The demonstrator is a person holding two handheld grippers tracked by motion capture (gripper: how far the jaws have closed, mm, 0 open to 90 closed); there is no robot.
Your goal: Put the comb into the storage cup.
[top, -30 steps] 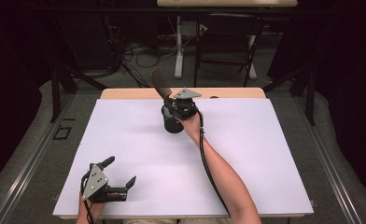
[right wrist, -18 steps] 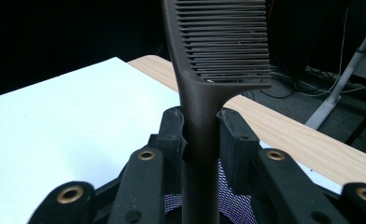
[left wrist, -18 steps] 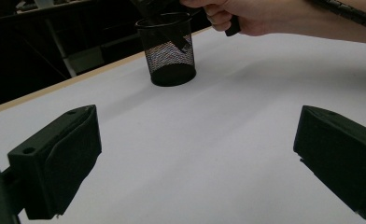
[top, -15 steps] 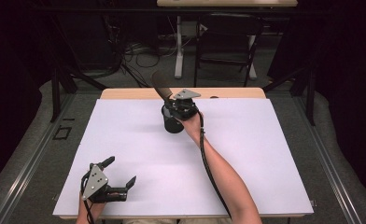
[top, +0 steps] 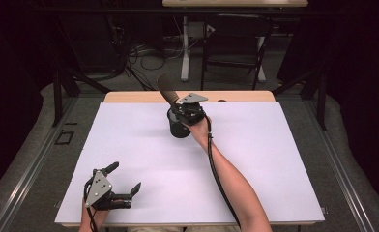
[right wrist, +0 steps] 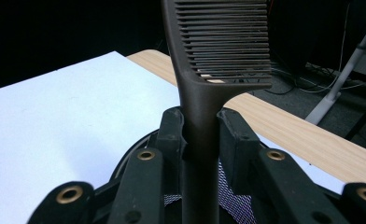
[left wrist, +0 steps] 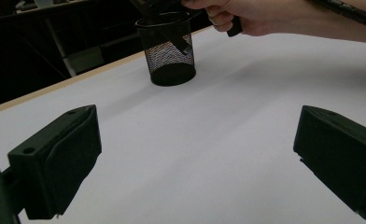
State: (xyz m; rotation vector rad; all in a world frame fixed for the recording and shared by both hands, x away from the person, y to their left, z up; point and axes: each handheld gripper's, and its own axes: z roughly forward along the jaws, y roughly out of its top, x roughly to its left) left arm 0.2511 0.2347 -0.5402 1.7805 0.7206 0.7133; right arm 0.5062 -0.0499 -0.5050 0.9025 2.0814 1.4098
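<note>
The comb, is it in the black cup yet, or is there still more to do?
Almost. The right gripper is shut on the comb by its handle, and the handle's lower end already reaches down into the black mesh cup. The teeth stick up above the rim. What looks left: open the jaws so the comb rests in the cup, then pull the hand away. The left gripper waits open near the table's front edge, holding nothing.

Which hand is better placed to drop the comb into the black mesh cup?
Right: its tongs already grip the dark plastic comb above the black mesh cup; the left tongs rest open, far away.
</note>
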